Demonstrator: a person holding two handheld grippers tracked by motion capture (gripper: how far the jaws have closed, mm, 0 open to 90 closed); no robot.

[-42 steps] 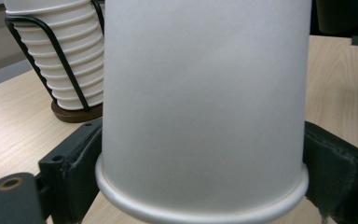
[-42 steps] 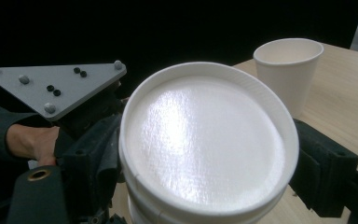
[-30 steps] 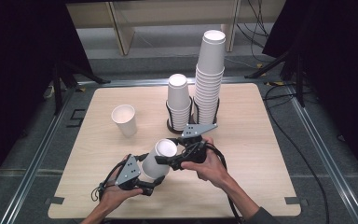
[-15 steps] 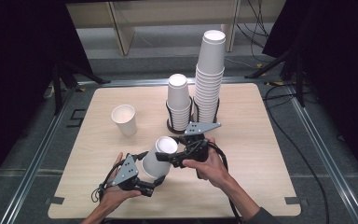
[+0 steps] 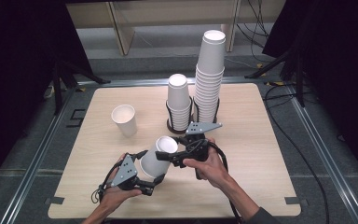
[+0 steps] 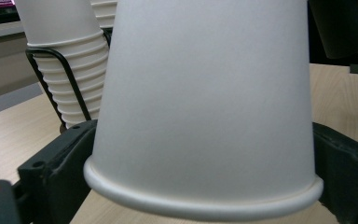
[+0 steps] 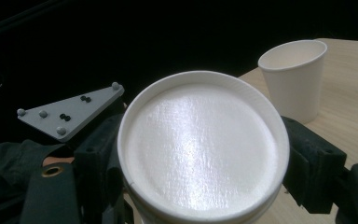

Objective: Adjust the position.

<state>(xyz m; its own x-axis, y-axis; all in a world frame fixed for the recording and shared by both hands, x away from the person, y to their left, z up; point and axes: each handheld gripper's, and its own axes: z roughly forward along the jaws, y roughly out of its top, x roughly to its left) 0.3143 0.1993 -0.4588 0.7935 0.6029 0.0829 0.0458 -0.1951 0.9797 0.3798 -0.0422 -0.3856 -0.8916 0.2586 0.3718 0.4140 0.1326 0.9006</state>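
Above the bench [image 5: 270, 154], near the cup rack [image 5: 170, 125], the paper cup [image 5: 156, 156] looks light and crushable: right claw [image 5: 164, 156] clamps its base end, left claw [image 5: 154, 182] straddles its rim, grip unclear, so hold the stiff rim.

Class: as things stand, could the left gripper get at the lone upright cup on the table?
Probably not yet: the left gripper has the tilted cup between its jaws, though bare table leads to the upright cup.

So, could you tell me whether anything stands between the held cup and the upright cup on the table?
Nothing visible does. The held cup sits between both claws, and bare table lies between it and the upright cup, up and to its left in the high view.
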